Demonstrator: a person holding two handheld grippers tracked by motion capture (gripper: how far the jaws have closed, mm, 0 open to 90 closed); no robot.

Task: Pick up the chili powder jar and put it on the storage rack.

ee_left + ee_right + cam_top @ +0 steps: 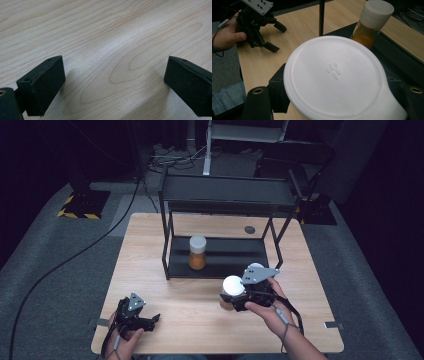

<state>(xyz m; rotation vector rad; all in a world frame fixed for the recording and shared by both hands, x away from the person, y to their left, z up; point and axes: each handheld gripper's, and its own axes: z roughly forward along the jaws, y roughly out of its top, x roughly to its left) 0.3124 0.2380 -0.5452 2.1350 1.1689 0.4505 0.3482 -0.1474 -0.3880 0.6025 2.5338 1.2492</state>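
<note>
my right gripper (239, 296) is clamped on the white-lidded jar (232, 287), upright, and the shelf's lower tray (230, 257) sits straight ahead; left gripper (150, 321) idles open.

1. A recording lab or studio: black drapes wall off a dark room around one lit wooden counter (150, 285).
2. Grey carpet covers the floor (60, 270), with cables (65, 262) trailing across it.
3. Yellow-black hazard tape (75, 213) edges a stand base; a metal equipment frame (207, 150) rises behind.
</note>
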